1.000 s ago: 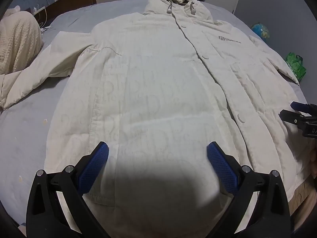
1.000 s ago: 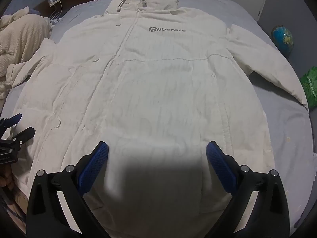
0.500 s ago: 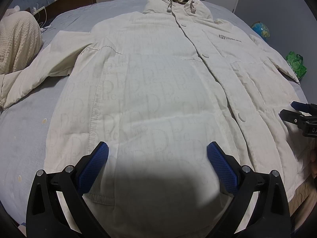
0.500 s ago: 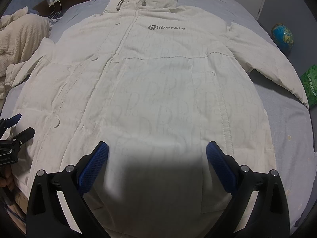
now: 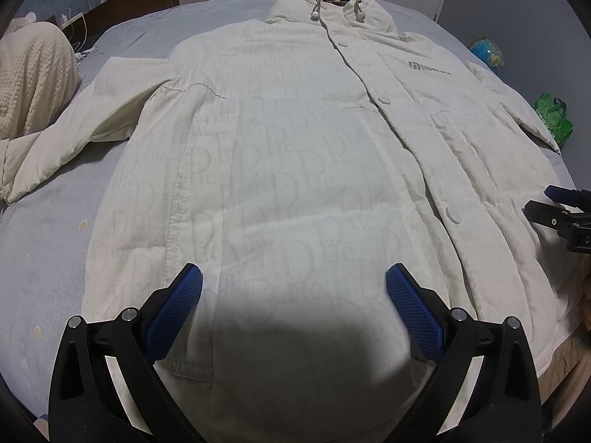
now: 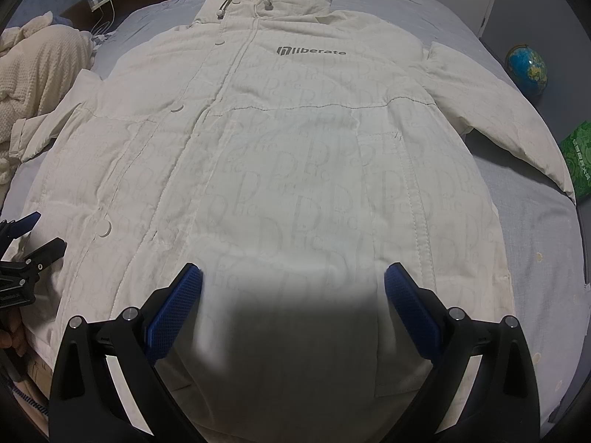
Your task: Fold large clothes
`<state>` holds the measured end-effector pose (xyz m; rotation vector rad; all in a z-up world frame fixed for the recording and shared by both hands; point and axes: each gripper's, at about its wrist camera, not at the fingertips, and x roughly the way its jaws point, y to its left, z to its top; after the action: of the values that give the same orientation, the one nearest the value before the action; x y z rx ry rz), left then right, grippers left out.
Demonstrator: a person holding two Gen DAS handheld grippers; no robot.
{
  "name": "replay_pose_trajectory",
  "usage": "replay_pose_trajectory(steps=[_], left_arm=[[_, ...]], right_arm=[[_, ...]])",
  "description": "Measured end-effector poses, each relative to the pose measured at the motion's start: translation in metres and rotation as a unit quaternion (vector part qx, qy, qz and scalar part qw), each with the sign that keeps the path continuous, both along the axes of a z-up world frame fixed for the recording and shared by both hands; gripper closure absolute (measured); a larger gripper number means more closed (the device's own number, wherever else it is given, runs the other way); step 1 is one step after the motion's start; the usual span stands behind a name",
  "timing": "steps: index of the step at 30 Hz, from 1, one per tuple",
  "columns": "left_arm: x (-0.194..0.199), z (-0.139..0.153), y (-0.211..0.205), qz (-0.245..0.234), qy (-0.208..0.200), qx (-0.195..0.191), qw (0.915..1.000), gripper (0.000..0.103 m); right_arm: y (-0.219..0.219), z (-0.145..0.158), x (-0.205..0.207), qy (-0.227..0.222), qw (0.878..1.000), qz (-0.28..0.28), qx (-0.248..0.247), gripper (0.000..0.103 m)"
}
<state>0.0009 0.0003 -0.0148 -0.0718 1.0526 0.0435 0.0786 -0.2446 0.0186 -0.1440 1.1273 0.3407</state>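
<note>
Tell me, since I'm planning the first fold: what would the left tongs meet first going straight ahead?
Probably the coat: the open left tongs point over its lower front panel, though their height above it is unclear.

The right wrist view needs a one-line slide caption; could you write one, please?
Open right gripper poised over a cream hooded coat spread flat on a grey bed.

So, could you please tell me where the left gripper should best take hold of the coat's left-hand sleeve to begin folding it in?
Probably at the cuff end of the sleeve, where it lies flat and angled outward on the bed, clear of the coat body. Bring the left gripper, open now, in from the outer side so one finger slides under the free edge.
</note>
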Motion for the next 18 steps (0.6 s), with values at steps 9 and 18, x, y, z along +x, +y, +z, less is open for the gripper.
replay_pose_trajectory(steps=[9,18], left_arm=[[-0.0006,0.0002,-0.0003,0.000,0.001,0.002,1.0000,0.007],[-0.0020,-0.0006,-0.0005,-0.001,0.004,0.006,1.0000,0.007]], right_arm=[[0.0015,0.0006,-0.0013,-0.013,1.000,0.001,-0.005,0.007],[0.0036,0.0016,-0.0040,-0.014,1.000,0.006,-0.003,0.007]])
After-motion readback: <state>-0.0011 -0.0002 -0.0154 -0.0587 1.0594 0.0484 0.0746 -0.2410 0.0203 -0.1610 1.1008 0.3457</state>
